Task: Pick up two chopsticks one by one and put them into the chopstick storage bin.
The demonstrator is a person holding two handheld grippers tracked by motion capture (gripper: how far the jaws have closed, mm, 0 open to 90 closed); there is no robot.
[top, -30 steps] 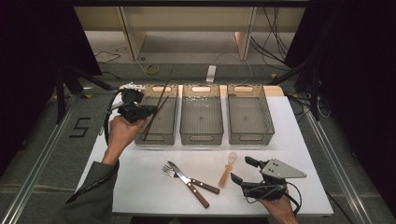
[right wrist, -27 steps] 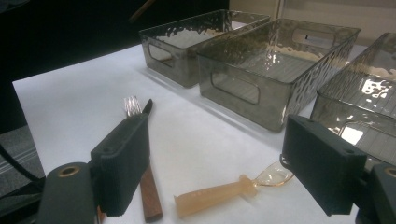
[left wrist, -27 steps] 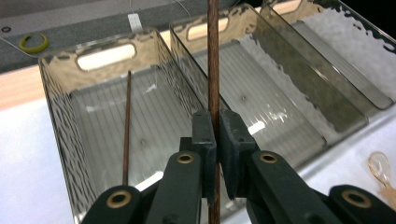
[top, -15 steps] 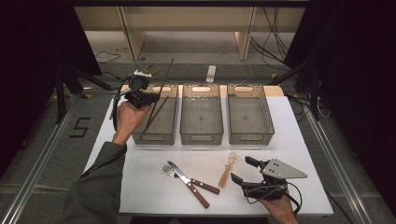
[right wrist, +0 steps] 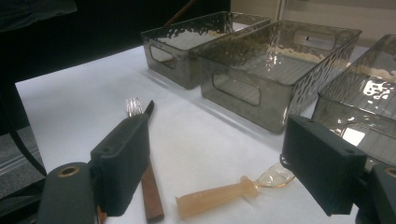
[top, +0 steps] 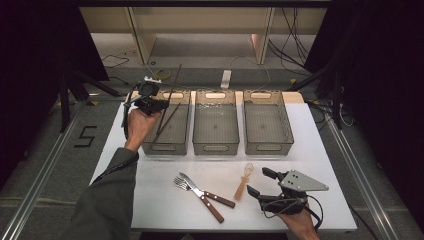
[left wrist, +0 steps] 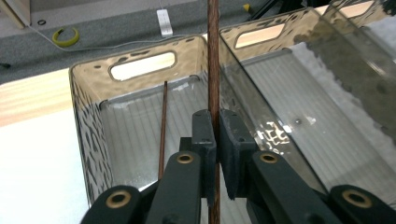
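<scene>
The left claw (top: 156, 105) has travelled from the near-left side of the left bin (top: 167, 146) toward its far end and a little lower, carrying one dark chopstick (top: 173, 86) with it. A second ago the hand sat closer to the person beside the bin's left wall; now it hovers at the bin's far-left corner. The jaws are clamped tight on the stick, which the left claw view shows pinched between the pads and running straight up across the frame. Its far end pokes out beyond the bin's far rim, so the stick is not yet level over the floor of the bin. A second chopstick (left wrist: 163, 126) already lies inside that bin, slanted along its length.

My reading is that the sorting has reached the drop for this stick: it needs lowering and tilting flat beside its partner before the grip lets go, otherwise it may tip over the rim.

The right claw (top: 260, 183) has not stirred; it rests on the counter (top: 320, 150) at near right, jaws wide and empty, with the translucent spoon (top: 244, 181) just left of it and the fork (top: 196, 191) and knife (top: 206, 190) further left
</scene>
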